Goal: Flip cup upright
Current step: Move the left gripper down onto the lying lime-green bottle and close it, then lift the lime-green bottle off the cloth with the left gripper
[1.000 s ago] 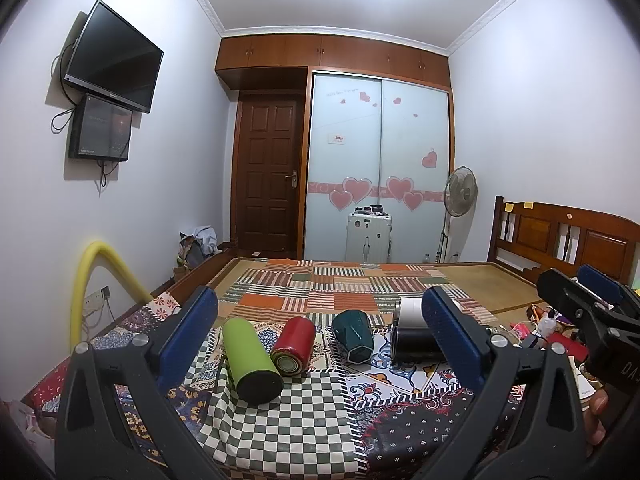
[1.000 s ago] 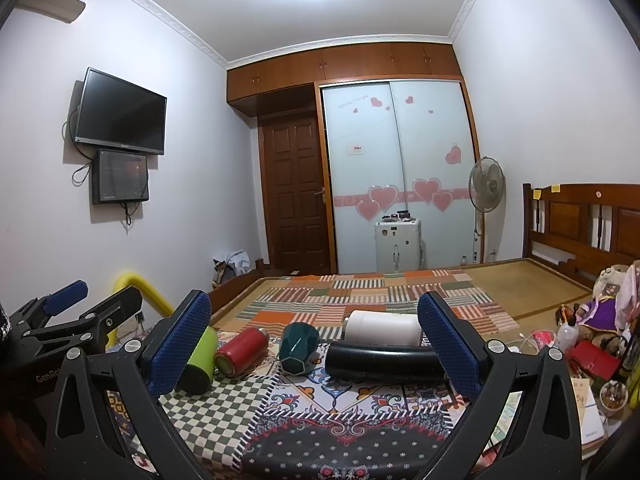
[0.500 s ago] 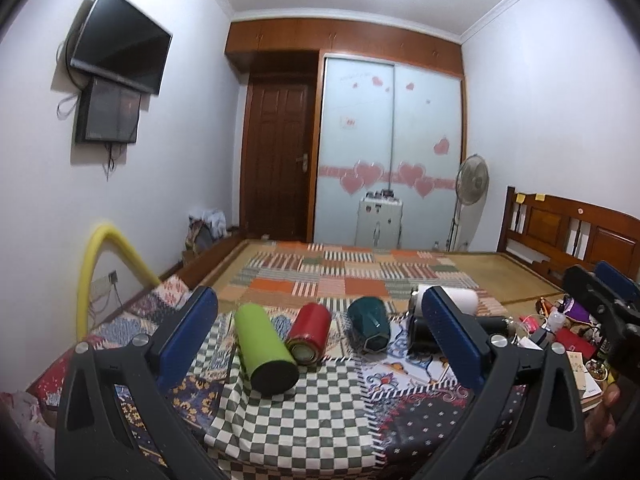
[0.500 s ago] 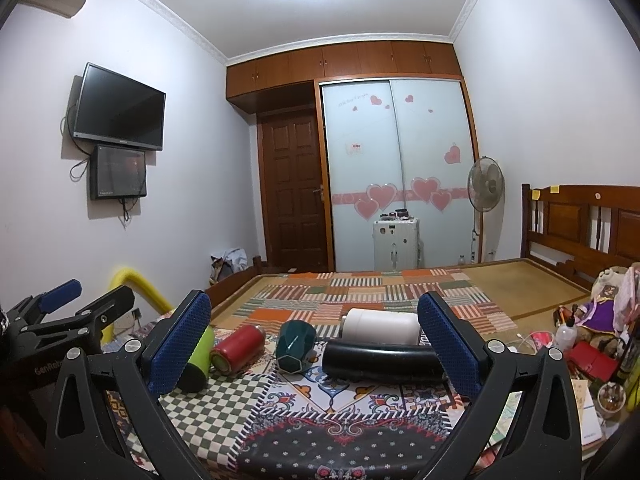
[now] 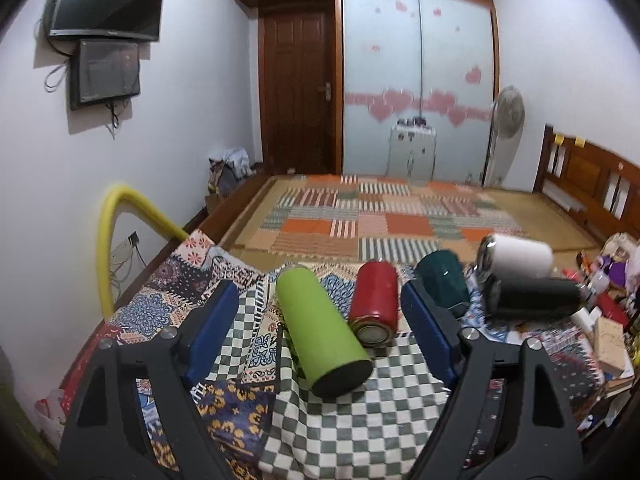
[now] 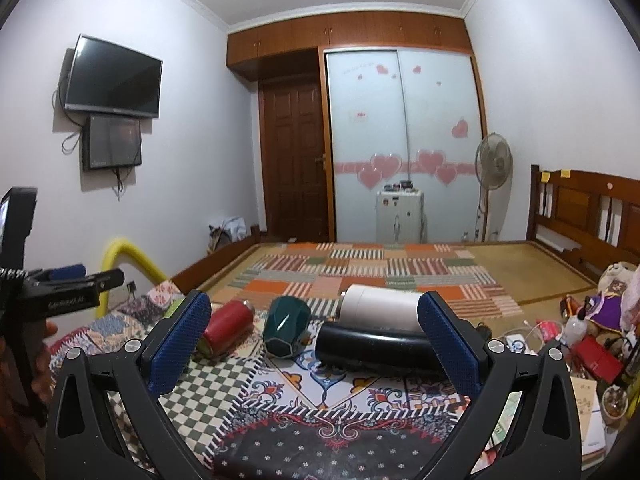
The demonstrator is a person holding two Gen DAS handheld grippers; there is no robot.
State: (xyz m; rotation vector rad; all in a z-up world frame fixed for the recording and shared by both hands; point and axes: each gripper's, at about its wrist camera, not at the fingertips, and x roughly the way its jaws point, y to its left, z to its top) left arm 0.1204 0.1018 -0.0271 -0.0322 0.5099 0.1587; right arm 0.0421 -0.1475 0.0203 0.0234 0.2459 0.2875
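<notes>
Several cups lie on their sides on a patterned cloth (image 5: 352,420): a green tumbler (image 5: 322,332), a red cup (image 5: 375,304), a dark teal faceted cup (image 5: 442,282), a black tumbler (image 5: 532,298) and a white cup (image 5: 518,256). My left gripper (image 5: 320,334) is open with the green tumbler between its fingers, not touching. My right gripper (image 6: 316,348) is open and empty, facing the teal cup (image 6: 286,332), the black tumbler (image 6: 372,346) and the white cup (image 6: 380,306); the red cup (image 6: 228,326) lies to the left. The left gripper (image 6: 76,276) shows at the far left.
Clutter with boxes and bottles (image 6: 592,344) sits at the right edge of the cloth. A yellow foam tube (image 5: 116,236) arches at the left. A bed with a patchwork mat (image 6: 360,276) lies behind the cups.
My left gripper has moved forward, down and to the left, so the green tumbler now lies between its fingers. The right gripper has barely moved. No cup has moved.
</notes>
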